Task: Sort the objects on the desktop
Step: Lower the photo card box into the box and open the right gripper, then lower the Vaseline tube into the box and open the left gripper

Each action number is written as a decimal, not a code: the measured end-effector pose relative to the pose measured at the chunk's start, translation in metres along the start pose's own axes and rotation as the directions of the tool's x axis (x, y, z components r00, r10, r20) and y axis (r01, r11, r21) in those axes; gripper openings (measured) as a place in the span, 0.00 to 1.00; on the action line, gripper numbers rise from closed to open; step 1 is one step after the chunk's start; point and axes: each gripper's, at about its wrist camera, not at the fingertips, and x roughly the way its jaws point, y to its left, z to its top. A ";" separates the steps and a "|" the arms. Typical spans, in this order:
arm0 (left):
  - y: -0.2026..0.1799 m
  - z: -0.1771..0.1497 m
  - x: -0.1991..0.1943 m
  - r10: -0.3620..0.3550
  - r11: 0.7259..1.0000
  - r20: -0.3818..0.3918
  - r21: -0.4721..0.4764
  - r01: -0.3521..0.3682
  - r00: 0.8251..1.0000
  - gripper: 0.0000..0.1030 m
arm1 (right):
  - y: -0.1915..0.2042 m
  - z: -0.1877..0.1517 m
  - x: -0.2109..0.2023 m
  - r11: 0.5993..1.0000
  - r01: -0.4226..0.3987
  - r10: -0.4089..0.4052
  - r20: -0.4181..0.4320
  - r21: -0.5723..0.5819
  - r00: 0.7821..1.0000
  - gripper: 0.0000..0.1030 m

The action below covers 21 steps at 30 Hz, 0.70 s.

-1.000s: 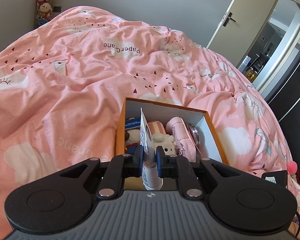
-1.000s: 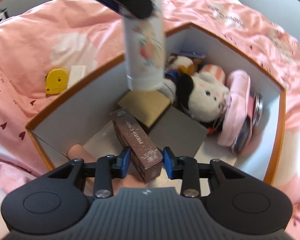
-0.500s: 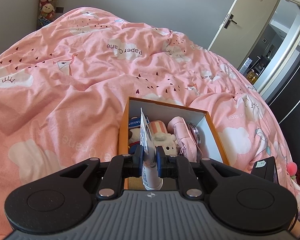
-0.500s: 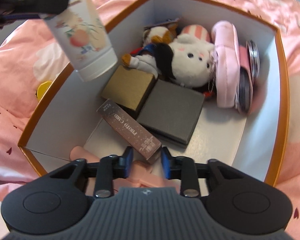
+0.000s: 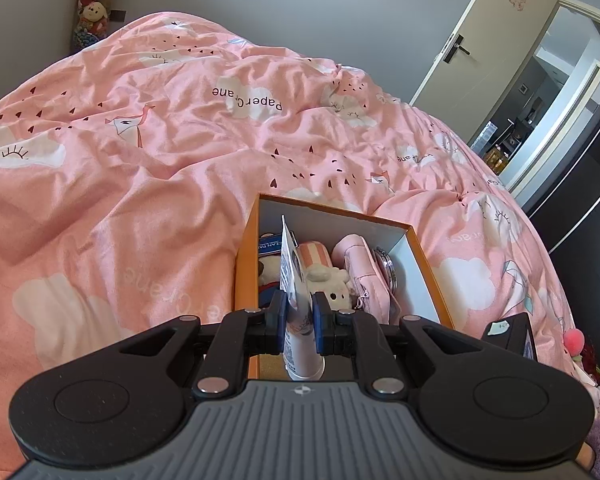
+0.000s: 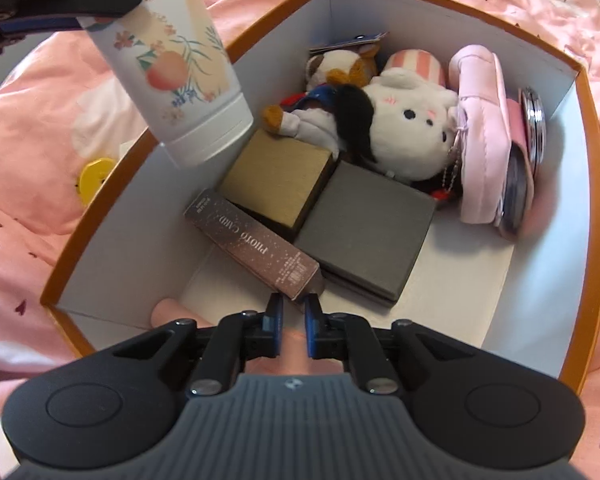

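**Tube clamped over the box; right jaws drawn in, holding nothing**

The fingers (image 5: 277,322) of the left gripper (image 5: 299,322) are clamped on a white cream tube (image 6: 180,68), cap down, hanging over the left corner of the orange box (image 6: 592,184). The tube bears a peach drawing and Chinese characters too small to read; its blue logo is cut off by the top edge.

Outside the box's left wall, a yellow object (image 6: 93,178) is half hidden.

Inside the box, a brown carton (image 6: 256,248) printed "PHOTO CARD" leans on a gold box (image 6: 278,178) and a grey box (image 6: 364,228). Two plush toys (image 6: 396,128) overlap; the rear one is mostly hidden. At the right, a pink pouch (image 6: 484,132) covers most of a round metal item (image 6: 534,128).

The right gripper (image 6: 293,312) has just been closing; its jaws stand near together with nothing between them, just short of the carton's end.

The bedspread (image 5: 140,184) reads "Paper Crane".
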 end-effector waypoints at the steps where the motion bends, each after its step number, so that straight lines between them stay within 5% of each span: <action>1: 0.000 0.000 0.000 -0.001 1.000 -0.002 0.004 0.001 1.000 0.14 | 0.001 0.001 0.001 1.000 0.009 -0.009 0.003 -0.001 1.000 0.12; 9: -0.010 -0.004 0.007 -0.022 0.998 -0.022 0.050 0.023 1.000 0.14 | -0.001 -0.003 -0.005 1.000 -0.007 0.006 0.018 0.020 1.000 0.14; 14: -0.024 -0.006 0.015 -0.041 0.996 -0.035 0.072 0.044 0.999 0.14 | -0.016 -0.021 -0.046 0.999 0.030 -0.032 0.117 0.020 0.993 0.14; 21: -0.053 -0.004 0.038 -0.092 0.992 -0.046 0.086 0.096 0.995 0.14 | -0.048 -0.034 -0.105 0.976 0.132 -0.181 0.301 0.175 0.936 0.14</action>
